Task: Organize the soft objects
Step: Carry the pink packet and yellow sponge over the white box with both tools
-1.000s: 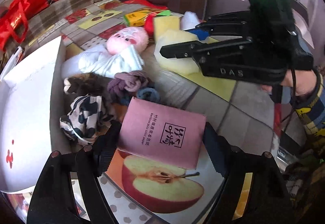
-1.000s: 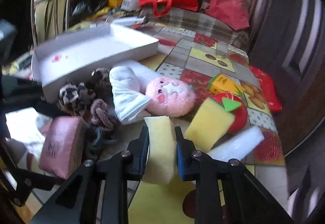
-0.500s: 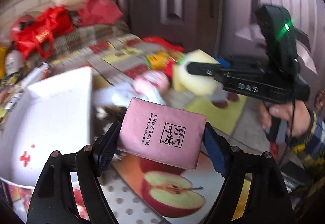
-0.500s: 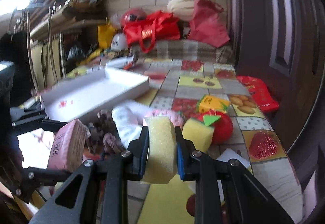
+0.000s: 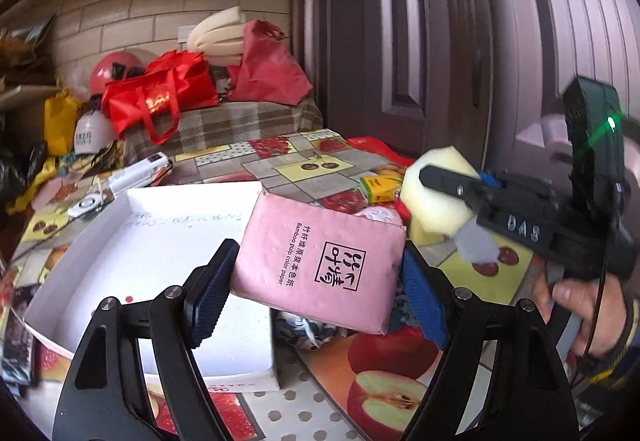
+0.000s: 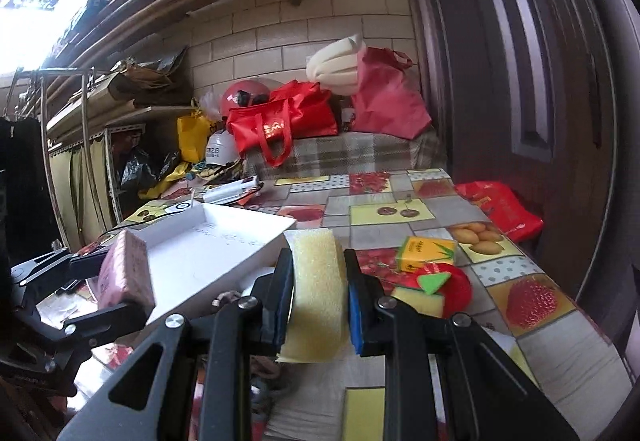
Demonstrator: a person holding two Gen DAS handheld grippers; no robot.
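My left gripper (image 5: 316,289) is shut on a pink tissue pack (image 5: 320,261) with black print, held up above the table beside the white shallow box (image 5: 160,241). My right gripper (image 6: 316,301) is shut on a pale yellow sponge (image 6: 316,289), squeezed between its pads and lifted off the table. In the left wrist view the right gripper (image 5: 444,185) and the sponge (image 5: 436,201) hover at the right, with a hand (image 5: 580,301) on the grip. In the right wrist view the pink tissue pack (image 6: 124,273) and left gripper (image 6: 96,281) show at the left, by the box (image 6: 216,241).
On the fruit-print tablecloth (image 6: 380,209) lie a yellow-green tissue pack (image 6: 424,253), a red and yellow sponge toy (image 6: 436,289) and a red plastic bag (image 6: 500,209). Red bags (image 5: 160,97) and a helmet (image 5: 116,69) pile up at the far end. A dark door (image 5: 440,41) stands on the right.
Both grippers have risen and tilted up from the table with their loads. The tissue pack now hangs beside the white box, and the plush toy and scrunchies have dropped out of sight below.
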